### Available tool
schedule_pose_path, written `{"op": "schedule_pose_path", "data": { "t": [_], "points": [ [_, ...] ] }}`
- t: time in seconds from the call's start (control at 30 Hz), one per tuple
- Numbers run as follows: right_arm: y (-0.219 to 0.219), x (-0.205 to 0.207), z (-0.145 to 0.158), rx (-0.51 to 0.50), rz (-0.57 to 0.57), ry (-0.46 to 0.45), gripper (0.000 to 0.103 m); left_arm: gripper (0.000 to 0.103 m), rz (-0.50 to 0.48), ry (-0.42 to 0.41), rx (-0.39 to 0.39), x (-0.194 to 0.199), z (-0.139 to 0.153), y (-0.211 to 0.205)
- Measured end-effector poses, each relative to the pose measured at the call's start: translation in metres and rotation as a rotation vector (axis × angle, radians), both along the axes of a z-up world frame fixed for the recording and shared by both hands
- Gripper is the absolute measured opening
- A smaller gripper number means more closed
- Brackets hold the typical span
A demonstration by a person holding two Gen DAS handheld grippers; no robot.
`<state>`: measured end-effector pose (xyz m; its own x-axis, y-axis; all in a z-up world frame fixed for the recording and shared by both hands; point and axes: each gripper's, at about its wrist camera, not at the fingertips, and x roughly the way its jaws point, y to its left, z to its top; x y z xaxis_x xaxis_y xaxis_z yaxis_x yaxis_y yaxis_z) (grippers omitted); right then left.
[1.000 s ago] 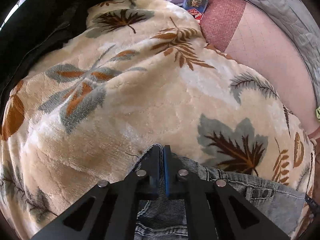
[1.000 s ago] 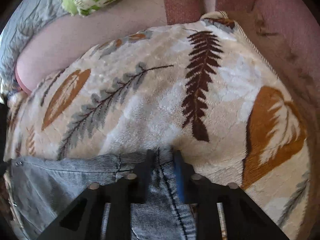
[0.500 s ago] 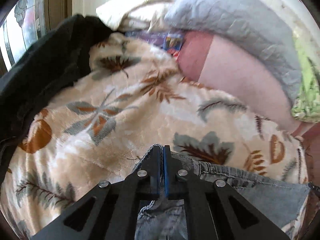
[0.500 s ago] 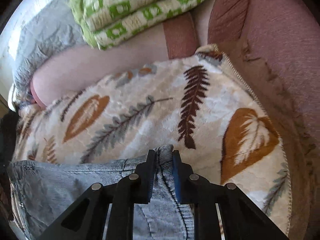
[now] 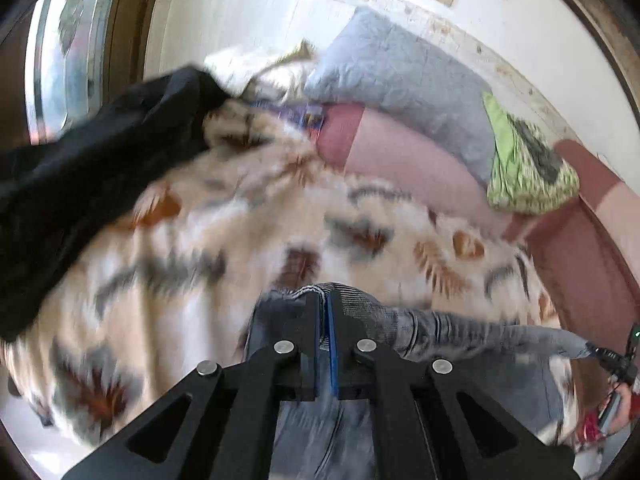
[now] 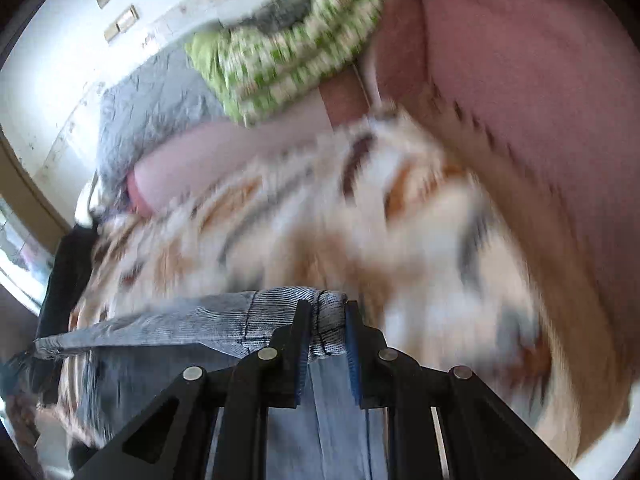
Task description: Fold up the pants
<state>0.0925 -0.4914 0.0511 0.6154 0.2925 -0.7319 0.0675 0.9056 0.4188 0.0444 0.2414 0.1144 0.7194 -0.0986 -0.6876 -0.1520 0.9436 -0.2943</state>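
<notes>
Both my grippers have lifted the pants point(image 5: 460, 332) up off the fluffy leaf blanket point(image 5: 192, 248), which now looks far below and blurry. My left gripper point(image 5: 327, 312) is pinched tight on one corner of the ribbed grey-blue waistband, and my right gripper point(image 6: 327, 320) is clamped on the other thick corner. Between them the soft denim hangs stretched above the pink couch point(image 6: 540, 80).

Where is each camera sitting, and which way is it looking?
Left wrist: sits on the left gripper, looks down its fingers at the jeans, leaf blanket and grey pillow; only the gripper shows.
Right wrist: sits on the right gripper, same tilt, sees the green pillow; only the gripper shows.
Shared: jeans, blanket, both pillows.
</notes>
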Motion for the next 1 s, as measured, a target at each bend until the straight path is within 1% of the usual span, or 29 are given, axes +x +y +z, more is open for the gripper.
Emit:
{"op": "schedule_pose_path", "data": {
  "t": [0.03, 0.07, 0.1, 0.13, 0.17, 0.2, 0.23, 0.27, 0.3, 0.37, 0.4, 0.43, 0.47, 0.5, 0.53, 0.6, 0.63, 0.7, 0.77, 0.8, 0.83, 0.87, 0.9, 0.93, 0.97, 1.0],
  "points": [
    [0.003, -0.019, -0.021, -0.001, 0.028, 0.049, 0.019, 0.005, -0.013, 0.028, 0.007, -0.009, -0.011, 0.002],
    [0.006, -0.03, -0.038, -0.006, 0.055, 0.099, 0.02, 0.005, -0.019, 0.073, 0.018, -0.017, -0.027, 0.005],
    [0.008, -0.041, -0.055, -0.008, 0.078, 0.151, 0.021, 0.006, -0.03, 0.148, 0.034, -0.021, -0.045, 0.006],
    [0.008, -0.055, -0.075, 0.005, 0.083, 0.198, 0.024, 0.005, -0.024, 0.198, 0.057, -0.024, -0.057, 0.008],
    [0.005, -0.062, -0.081, 0.024, 0.074, 0.21, 0.033, 0.005, 0.006, 0.243, 0.108, -0.027, -0.068, 0.011],
    [0.0, -0.068, -0.082, 0.048, 0.058, 0.216, 0.047, 0.005, 0.023, 0.262, 0.136, -0.029, -0.072, 0.014],
    [-0.008, -0.074, -0.08, 0.06, 0.024, 0.214, 0.054, 0.005, 0.041, 0.282, 0.15, -0.029, -0.073, 0.018],
    [-0.012, -0.077, -0.073, 0.053, -0.003, 0.2, 0.065, 0.005, 0.055, 0.281, 0.139, -0.028, -0.069, 0.021],
    [-0.015, -0.078, -0.066, 0.044, -0.014, 0.181, 0.067, 0.009, 0.069, 0.259, 0.129, -0.027, -0.061, 0.023],
    [-0.017, -0.078, -0.048, 0.055, -0.008, 0.153, 0.069, 0.022, 0.073, 0.208, 0.136, -0.027, -0.045, 0.019],
    [-0.016, -0.077, -0.042, 0.065, -0.009, 0.145, 0.071, 0.034, 0.07, 0.177, 0.147, -0.026, -0.036, 0.014],
    [-0.015, -0.076, -0.039, 0.097, -0.014, 0.151, 0.072, 0.048, 0.063, 0.149, 0.155, -0.025, -0.028, 0.007],
    [-0.014, -0.073, -0.04, 0.134, -0.017, 0.168, 0.072, 0.054, 0.05, 0.113, 0.167, -0.024, -0.02, -0.003],
    [-0.013, -0.073, -0.045, 0.203, -0.022, 0.199, 0.072, 0.062, 0.04, 0.091, 0.182, -0.023, -0.017, -0.012],
    [-0.01, -0.072, -0.052, 0.307, -0.028, 0.233, 0.072, 0.064, 0.028, 0.07, 0.202, -0.022, -0.014, -0.022],
    [-0.004, -0.07, -0.061, 0.408, -0.045, 0.262, 0.072, 0.065, -0.013, 0.029, 0.244, -0.02, -0.013, -0.049],
    [-0.001, -0.07, -0.065, 0.429, -0.057, 0.266, 0.072, 0.065, -0.025, 0.024, 0.252, -0.019, -0.016, -0.059],
    [0.003, -0.064, -0.071, 0.463, -0.109, 0.275, 0.072, 0.065, -0.047, 0.058, 0.249, -0.012, -0.033, -0.081],
    [0.003, -0.055, -0.088, 0.5, -0.189, 0.331, 0.072, 0.065, -0.056, 0.114, 0.24, -0.008, -0.058, -0.095],
    [0.004, -0.053, -0.097, 0.519, -0.216, 0.359, 0.072, 0.066, -0.051, 0.148, 0.248, -0.004, -0.072, -0.1],
    [0.005, -0.049, -0.101, 0.52, -0.232, 0.367, 0.071, 0.065, -0.042, 0.204, 0.266, -0.002, -0.086, -0.104],
    [0.006, -0.046, -0.1, 0.494, -0.24, 0.365, 0.063, 0.066, -0.033, 0.304, 0.291, 0.004, -0.108, -0.107],
    [0.008, -0.045, -0.096, 0.464, -0.246, 0.362, 0.039, 0.068, -0.026, 0.331, 0.291, 0.004, -0.118, -0.105],
    [0.009, -0.046, -0.085, 0.417, -0.238, 0.335, 0.025, 0.071, -0.013, 0.308, 0.281, 0.001, -0.118, -0.103],
    [0.011, -0.047, -0.077, 0.386, -0.227, 0.313, 0.016, 0.071, -0.005, 0.304, 0.271, -0.001, -0.116, -0.1],
    [0.013, -0.051, -0.066, 0.346, -0.214, 0.288, 0.015, 0.071, -0.007, 0.315, 0.261, 0.0, -0.115, -0.097]
  ]
}}
